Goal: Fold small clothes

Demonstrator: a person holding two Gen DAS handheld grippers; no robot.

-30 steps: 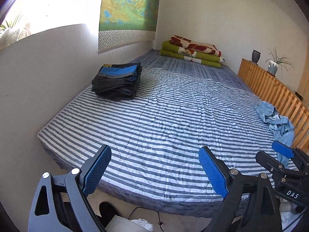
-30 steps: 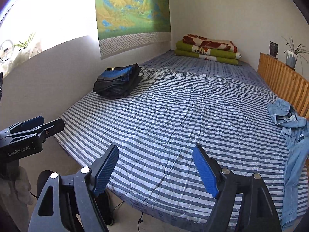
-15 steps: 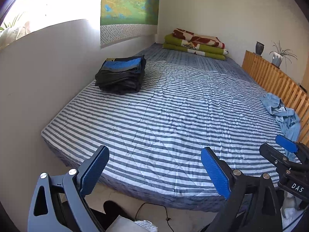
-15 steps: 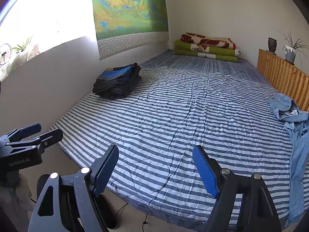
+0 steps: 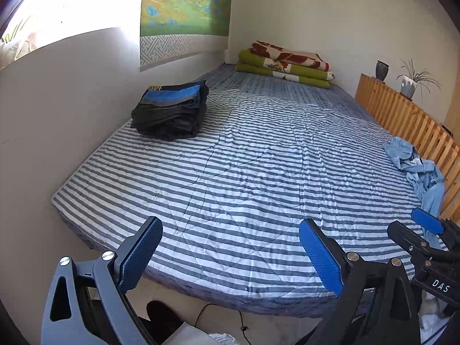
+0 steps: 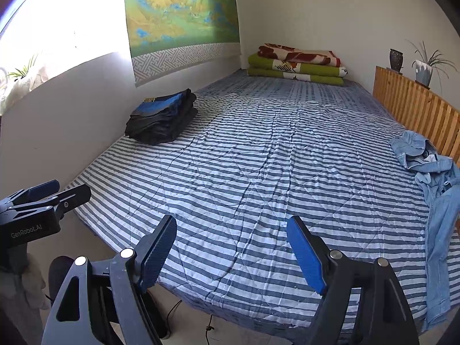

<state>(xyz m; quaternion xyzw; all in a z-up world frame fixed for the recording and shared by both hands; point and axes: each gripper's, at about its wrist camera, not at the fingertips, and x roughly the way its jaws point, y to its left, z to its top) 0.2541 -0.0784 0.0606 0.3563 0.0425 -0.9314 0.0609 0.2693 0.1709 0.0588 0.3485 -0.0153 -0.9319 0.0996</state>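
A crumpled light-blue denim garment [image 6: 434,178] lies at the right edge of the striped bed [image 6: 258,158], by the wooden rail; it also shows in the left wrist view, denim garment [image 5: 417,166]. A stack of folded dark clothes [image 5: 172,109] with a blue piece on top sits at the far left by the wall, folded stack [image 6: 162,116]. My left gripper [image 5: 230,254] is open and holds nothing, hovering over the bed's near edge. My right gripper [image 6: 231,254] is open too, likewise over the near edge.
Folded green and red blankets [image 5: 287,63] lie at the bed's far end. A slatted wooden rail [image 6: 417,109] runs along the right side, with a vase and a potted plant [image 6: 425,66] on it. A cable [image 5: 218,313] lies on the floor below the bed.
Both grippers have pulled back and slightly up from the bed; the view has widened. Jaws stayed open and the clothes have not moved.
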